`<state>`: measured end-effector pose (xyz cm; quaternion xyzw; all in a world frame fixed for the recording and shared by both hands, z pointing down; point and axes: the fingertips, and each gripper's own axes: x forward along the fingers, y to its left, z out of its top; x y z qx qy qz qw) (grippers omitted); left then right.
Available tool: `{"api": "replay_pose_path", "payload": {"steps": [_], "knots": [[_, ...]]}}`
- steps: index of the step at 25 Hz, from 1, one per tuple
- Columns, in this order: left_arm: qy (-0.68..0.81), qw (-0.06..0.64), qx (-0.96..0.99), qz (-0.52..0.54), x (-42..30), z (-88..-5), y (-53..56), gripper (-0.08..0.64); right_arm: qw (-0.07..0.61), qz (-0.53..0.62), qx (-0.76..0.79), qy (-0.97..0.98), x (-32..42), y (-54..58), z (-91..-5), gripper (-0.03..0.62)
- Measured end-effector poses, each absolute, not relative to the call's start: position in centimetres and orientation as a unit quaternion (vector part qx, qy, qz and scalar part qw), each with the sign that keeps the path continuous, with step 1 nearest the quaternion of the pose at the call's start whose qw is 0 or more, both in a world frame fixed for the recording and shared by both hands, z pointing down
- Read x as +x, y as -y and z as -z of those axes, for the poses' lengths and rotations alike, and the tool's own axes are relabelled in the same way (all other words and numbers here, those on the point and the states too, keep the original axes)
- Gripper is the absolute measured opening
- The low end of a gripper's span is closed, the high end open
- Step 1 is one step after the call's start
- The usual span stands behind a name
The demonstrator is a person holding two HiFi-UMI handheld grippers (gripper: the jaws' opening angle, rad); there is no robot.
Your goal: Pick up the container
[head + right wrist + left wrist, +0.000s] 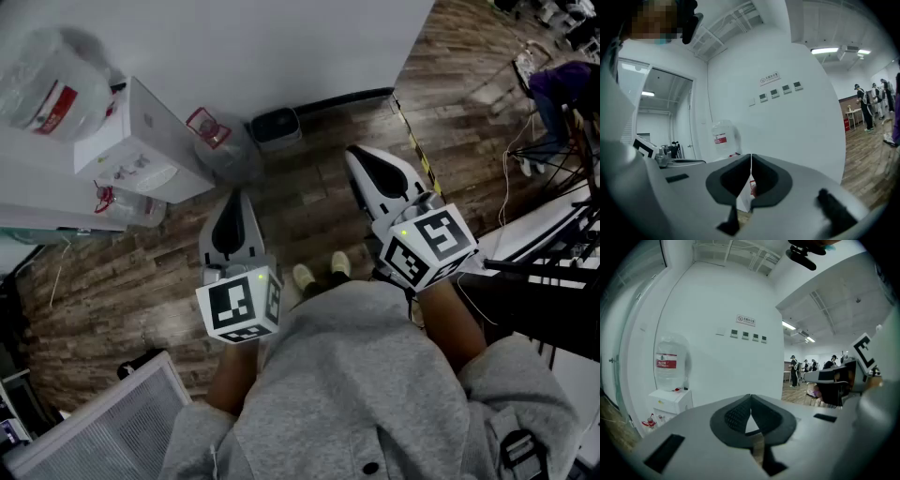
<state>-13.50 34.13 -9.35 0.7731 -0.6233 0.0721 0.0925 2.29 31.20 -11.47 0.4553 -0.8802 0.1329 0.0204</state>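
Observation:
I am looking down at a wood floor, with no table in view. My left gripper (233, 194) (750, 397) points at the floor, its jaws shut with nothing between them. My right gripper (359, 152) (751, 157) is held a little higher and further right, also shut and empty. A translucent plastic container (225, 145) with a red-and-white label stands on the floor by the white wall, ahead of the left gripper and apart from it. Beside it is a white water dispenser (141, 141) (670, 401) with its bottle (52, 80) (723, 136).
A dark grey box (275, 125) sits at the foot of the wall. A white grille panel (103, 422) lies at the lower left. Cables and black stands (553, 244) crowd the right side. Several people (794, 371) stand far off down the room.

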Motion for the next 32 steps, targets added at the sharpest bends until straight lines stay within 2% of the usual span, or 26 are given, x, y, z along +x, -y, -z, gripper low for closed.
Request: {"api": "replay_pose_path", "payload": {"steps": [10,19,32], "knots": [[0.646,0.08,0.752,-0.102,-14.1,10.0,-32.6,0.014,0.031,-0.145,0.472,0.869,2.4,-30.4,10.3,0.025],[0.643,0.093,0.749,-0.13,-14.6,10.1,-30.9,0.014,0.099,-0.096,0.505,0.852,-0.5,-28.7,9.7,0.025],[0.637,0.106,0.755,-0.118,-18.1,8.6,-31.3,0.014,0.103,-0.096,0.501,0.854,-4.0,-28.5,9.0,0.025]]}}
